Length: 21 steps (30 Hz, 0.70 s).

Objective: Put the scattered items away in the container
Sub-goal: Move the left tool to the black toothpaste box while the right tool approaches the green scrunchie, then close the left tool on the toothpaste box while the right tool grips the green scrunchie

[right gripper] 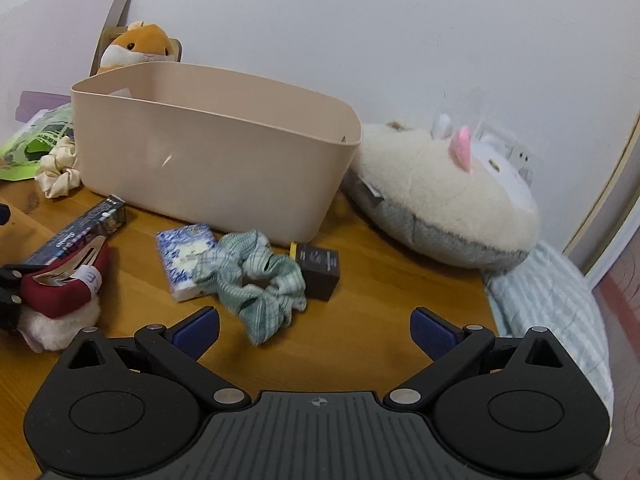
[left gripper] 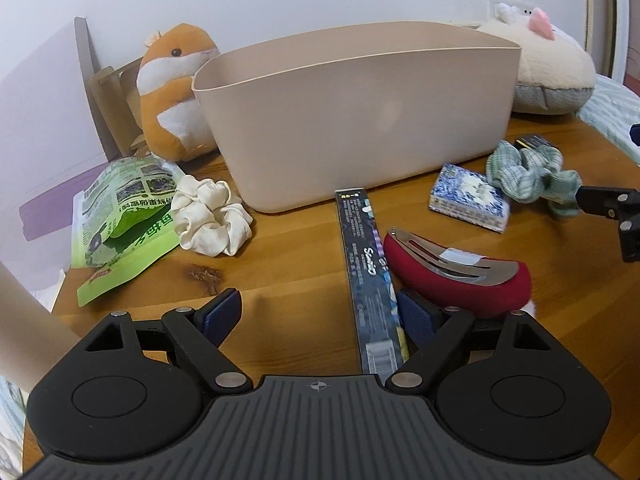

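— Beige plastic, that container (left gripper: 360,120): it stands on the wooden table (left gripper: 280,288), at the back, with an orange plush hamster (left gripper: 176,92) to its left and a cream plush (right gripper: 440,200) lying against its right end.

— And the scattered things?

— All in front of it or beside it. A cream scrunchie (left gripper: 212,216) lies just left of the container, touching a green printed pouch (left gripper: 124,224). A long dark box (left gripper: 366,272) runs from the container's front wall toward the left gripper (left gripper: 318,318). Just right of that box lies a red hair clip (left gripper: 460,276) (metal clasp facing up).

— Further right?

— A blue-and-white tissue pack (right gripper: 184,256), with a green checked scrunchie (right gripper: 256,280) overlapping its right edge, and a small dark box (right gripper: 320,270) touching the scrunchie's far side.

— The fingers?

— Both pairs stand wide with nothing between the pads. The left gripper's right pad (left gripper: 416,320) sits just beside the long box's near end and the clip. The right gripper (right gripper: 316,332) hangs over the table's near edge, the green scrunchie just ahead of it.
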Each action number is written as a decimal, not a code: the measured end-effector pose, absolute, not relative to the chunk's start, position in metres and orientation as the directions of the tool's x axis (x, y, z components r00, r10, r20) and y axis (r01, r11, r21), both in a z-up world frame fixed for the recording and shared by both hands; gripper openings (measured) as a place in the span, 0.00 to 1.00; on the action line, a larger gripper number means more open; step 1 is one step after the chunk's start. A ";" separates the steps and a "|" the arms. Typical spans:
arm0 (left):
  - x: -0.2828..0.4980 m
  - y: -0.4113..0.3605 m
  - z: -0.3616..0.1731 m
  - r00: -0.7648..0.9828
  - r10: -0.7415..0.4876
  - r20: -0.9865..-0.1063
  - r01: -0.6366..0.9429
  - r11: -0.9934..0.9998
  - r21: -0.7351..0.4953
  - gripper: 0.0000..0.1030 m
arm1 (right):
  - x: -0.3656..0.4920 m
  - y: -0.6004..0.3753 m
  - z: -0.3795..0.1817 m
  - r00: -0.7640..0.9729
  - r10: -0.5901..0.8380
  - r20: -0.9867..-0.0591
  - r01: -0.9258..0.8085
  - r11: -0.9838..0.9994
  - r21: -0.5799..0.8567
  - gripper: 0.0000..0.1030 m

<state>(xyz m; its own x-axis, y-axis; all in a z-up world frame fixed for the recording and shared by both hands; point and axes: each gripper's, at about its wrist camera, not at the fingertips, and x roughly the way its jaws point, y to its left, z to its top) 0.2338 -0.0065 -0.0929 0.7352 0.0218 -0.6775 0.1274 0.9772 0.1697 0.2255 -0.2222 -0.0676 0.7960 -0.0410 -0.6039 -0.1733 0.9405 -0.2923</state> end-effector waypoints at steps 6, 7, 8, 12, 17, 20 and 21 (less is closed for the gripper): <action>0.245 -0.008 -0.098 0.726 0.021 -0.688 0.121 0.980 0.157 0.83 | 0.238 -0.214 -0.076 0.797 -0.019 -0.603 -0.211 0.928 -0.308 1.00; 0.246 -0.009 -0.100 0.721 0.022 -0.693 0.121 0.980 0.158 0.83 | 0.240 -0.213 -0.078 0.797 -0.011 -0.603 -0.217 0.927 -0.305 1.00; 0.247 -0.009 -0.101 0.719 0.021 -0.694 0.121 0.981 0.155 0.83 | 0.241 -0.213 -0.080 0.798 -0.003 -0.602 -0.223 0.927 -0.300 1.00; 0.250 -0.007 -0.101 0.715 0.010 -0.699 0.113 0.985 0.129 0.83 | 0.246 -0.215 -0.086 0.801 0.013 -0.599 -0.219 0.936 -0.274 0.99; 0.255 -0.003 -0.101 0.701 -0.035 -0.712 0.112 0.992 0.062 0.68 | 0.252 -0.224 -0.089 0.799 0.028 -0.600 -0.202 0.953 -0.224 0.88; 0.259 0.000 -0.099 0.689 -0.073 -0.721 0.111 0.994 0.005 0.51 | 0.254 -0.226 -0.091 0.796 0.040 -0.604 -0.204 0.957 -0.206 0.78; 0.259 -0.001 -0.099 0.691 -0.069 -0.719 0.108 0.994 0.009 0.37 | 0.255 -0.226 -0.092 0.794 0.045 -0.606 -0.208 0.957 -0.202 0.73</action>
